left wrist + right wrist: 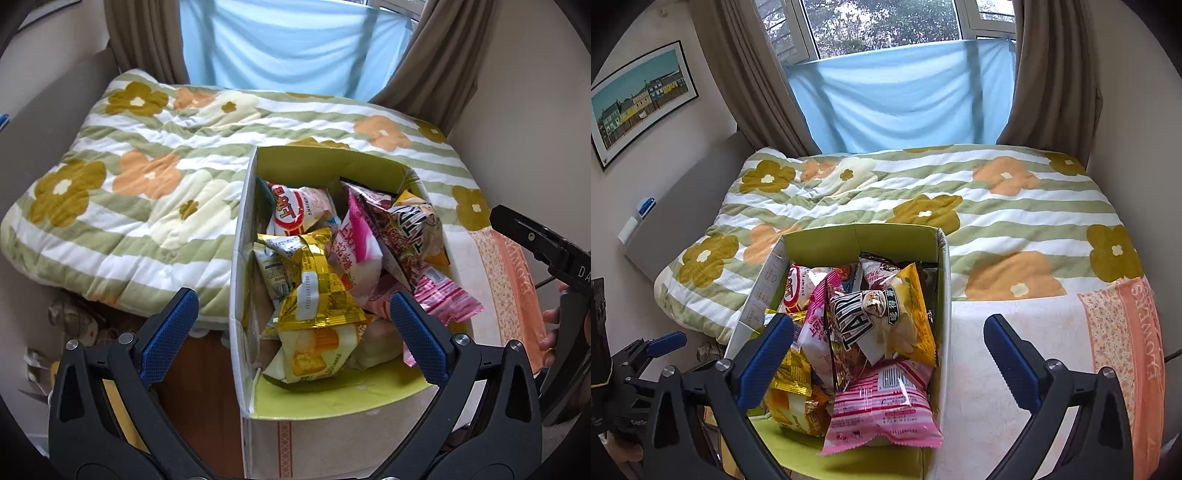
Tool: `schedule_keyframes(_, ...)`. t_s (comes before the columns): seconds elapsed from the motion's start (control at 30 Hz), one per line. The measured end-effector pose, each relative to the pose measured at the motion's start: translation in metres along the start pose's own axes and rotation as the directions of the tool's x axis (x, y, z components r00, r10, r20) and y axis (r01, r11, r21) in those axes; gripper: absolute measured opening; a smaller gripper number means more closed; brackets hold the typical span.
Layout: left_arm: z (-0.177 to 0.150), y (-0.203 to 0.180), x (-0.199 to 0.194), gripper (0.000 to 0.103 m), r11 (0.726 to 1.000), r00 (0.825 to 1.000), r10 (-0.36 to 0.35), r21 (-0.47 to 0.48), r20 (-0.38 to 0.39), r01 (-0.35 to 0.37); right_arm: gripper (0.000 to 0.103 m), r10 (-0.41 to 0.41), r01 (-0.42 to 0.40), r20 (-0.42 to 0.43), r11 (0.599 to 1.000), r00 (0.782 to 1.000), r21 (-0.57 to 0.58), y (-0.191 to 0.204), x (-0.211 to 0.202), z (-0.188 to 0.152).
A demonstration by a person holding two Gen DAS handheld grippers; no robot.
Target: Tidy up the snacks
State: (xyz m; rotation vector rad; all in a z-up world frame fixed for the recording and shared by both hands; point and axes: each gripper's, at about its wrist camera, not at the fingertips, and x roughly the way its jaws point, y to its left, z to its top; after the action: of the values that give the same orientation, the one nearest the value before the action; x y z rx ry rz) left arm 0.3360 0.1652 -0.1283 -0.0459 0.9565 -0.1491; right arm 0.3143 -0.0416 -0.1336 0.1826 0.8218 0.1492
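A cardboard box (332,402) with a green lining stands open against the bed, full of several snack packets. On top lie a yellow packet (317,291), a shrimp-chip bag (295,214) and a pink striped packet (450,299). My left gripper (291,299) hovers open above the box's near half, touching nothing. In the right wrist view the box (864,240) sits left of centre, with the pink striped packet (886,406) nearest and a black-lettered bag (864,317) behind it. My right gripper (889,321) is open above the box's right wall, with nothing gripped.
A green-striped floral quilt (960,206) covers the bed behind the box. A pink-and-white towel (1126,332) lies to the box's right. Brown curtains (1056,74) and a blue cloth (905,96) hang at the window. The left gripper's blue tip (665,341) shows at the left edge.
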Motion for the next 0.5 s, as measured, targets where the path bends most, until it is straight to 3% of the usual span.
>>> schedule_keyframes(0.2, -0.029, -0.058, -0.079, 0.103, 0.999, 0.989, 0.038, 0.032, 0.141, -0.043, 0.102, 0.008, -0.008, 0.082, 1.0, 0.997, 0.0, -0.023, -0.075, -0.02)
schedule_keyframes(0.37, -0.067, -0.117, -0.146, 0.103, 0.994, 0.96, 0.076, 0.055, 0.268, -0.094, 0.102, -0.048, 0.054, 0.137, 0.998, 0.989, -0.042, -0.052, -0.156, -0.056)
schedule_keyframes(0.5, -0.096, -0.152, -0.176, 0.103, 0.993, 0.957, 0.065, 0.072, 0.283, -0.088, 0.102, -0.103, 0.113, 0.159, 0.992, 0.982, -0.055, -0.072, -0.206, -0.086)
